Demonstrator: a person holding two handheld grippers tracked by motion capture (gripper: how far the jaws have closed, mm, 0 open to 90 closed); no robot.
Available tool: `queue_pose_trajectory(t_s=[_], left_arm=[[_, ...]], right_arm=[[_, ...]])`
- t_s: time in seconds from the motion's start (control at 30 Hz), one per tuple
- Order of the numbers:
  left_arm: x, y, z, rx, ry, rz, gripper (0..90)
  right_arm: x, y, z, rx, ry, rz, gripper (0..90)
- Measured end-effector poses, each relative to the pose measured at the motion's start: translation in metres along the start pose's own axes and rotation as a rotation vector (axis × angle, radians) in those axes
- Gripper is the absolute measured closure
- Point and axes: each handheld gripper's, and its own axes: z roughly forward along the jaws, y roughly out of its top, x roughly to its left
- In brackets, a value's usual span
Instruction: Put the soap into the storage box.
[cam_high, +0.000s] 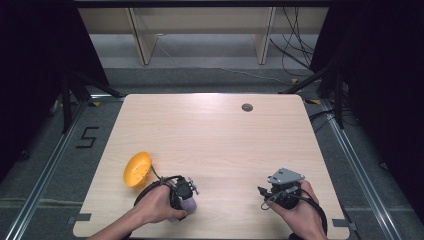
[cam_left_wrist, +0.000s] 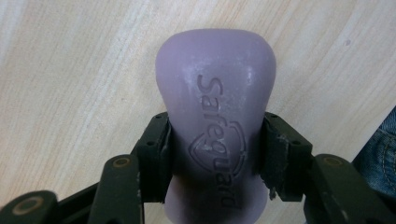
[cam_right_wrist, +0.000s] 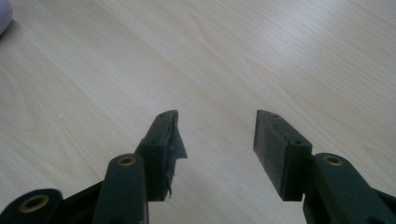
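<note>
A lilac bar of soap (cam_left_wrist: 215, 116) stamped "Safeguard" sits between the two black jaws of my left gripper (cam_left_wrist: 215, 156), which press on its narrow waist from both sides. In the high view the left gripper (cam_high: 184, 196) points down near the table's front edge, with the soap (cam_high: 189, 205) showing just under it. A yellow bowl (cam_high: 137, 169) lies tipped on the table to the left of that hand. My right gripper (cam_right_wrist: 217, 140) is open over bare wood with nothing between its jaws. In the high view the right gripper (cam_high: 275, 195) sits at the front right.
The light wooden table (cam_high: 215, 140) has a round grey cable hole (cam_high: 247, 107) near its far edge. Dark stands and cables flank the table on the floor. A bit of blue denim (cam_left_wrist: 380, 154) shows at the right edge of the left gripper view.
</note>
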Motion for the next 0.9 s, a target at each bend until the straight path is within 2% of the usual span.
queue_pose_trajectory(t_s=[0.07, 0.2, 0.43, 0.5, 0.6, 0.7, 0.9], left_arm=[[0.0, 0.0009, 0.0007, 0.011, -0.009, -0.005, 47.9], [-0.0006, 0.0035, 0.0024, 0.039, 0.004, 0.024, 47.1], [-0.0007, 0.0059, 0.0034, 0.052, 0.002, 0.033, 47.8], [-0.0005, 0.0067, 0.0035, 0.069, -0.001, 0.027, 48.2], [-0.0005, 0.0063, 0.003, 0.062, -0.004, 0.006, 48.6], [0.0003, 0.0021, 0.0021, 0.021, -0.01, -0.029, 48.9], [0.0003, -0.002, -0.0001, -0.011, -0.017, -0.055, 49.0]], right_arm=[[0.0, 0.0, 0.0001, 0.001, 0.001, 0.0, 50.4], [0.0, -0.0001, 0.0001, 0.0, 0.002, -0.001, 50.4], [0.0002, -0.0001, 0.0001, 0.0, 0.003, 0.003, 50.4], [0.0003, 0.0, 0.0002, 0.0, 0.004, 0.005, 50.4], [0.0, 0.0, 0.0001, 0.0, 0.004, -0.002, 50.4], [0.0002, -0.0001, 0.0002, 0.0, 0.005, 0.004, 50.4], [0.0001, 0.0001, 0.0001, 0.002, 0.006, 0.003, 50.4]])
